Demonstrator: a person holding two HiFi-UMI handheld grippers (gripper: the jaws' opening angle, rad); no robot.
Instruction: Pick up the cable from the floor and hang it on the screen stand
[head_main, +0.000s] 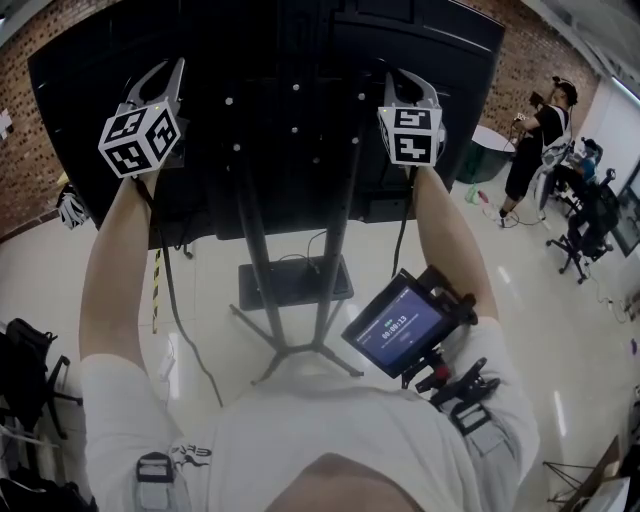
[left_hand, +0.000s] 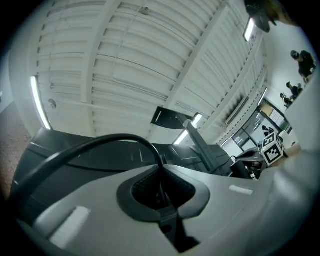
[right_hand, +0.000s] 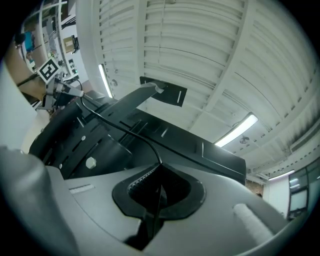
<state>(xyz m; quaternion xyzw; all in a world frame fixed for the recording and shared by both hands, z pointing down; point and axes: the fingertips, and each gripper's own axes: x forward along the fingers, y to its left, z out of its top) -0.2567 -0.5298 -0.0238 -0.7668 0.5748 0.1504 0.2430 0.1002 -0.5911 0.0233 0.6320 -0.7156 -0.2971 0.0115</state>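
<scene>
Chest-mounted display (head_main: 395, 327) is nearest; past it both arms reach up to the back of the screen (head_main: 280, 50) on its stand (head_main: 335, 230). The left gripper (head_main: 160, 80) has its jaws pressed together, pinching the black cable (left_hand: 100, 142), and the right gripper (head_main: 410, 85) is clamped on the same cable, which runs from its jaws toward the left gripper across the screen's back. Below the left gripper the cable hangs down to the floor (head_main: 520, 300) beside the stand base.

Ceiling light strips (right_hand: 239, 129) flare white, and the pale floor (head_main: 530, 300) shines. Gripper views bend strongly toward dark corners; nearest parts look perhaps slightly blurred.
</scene>
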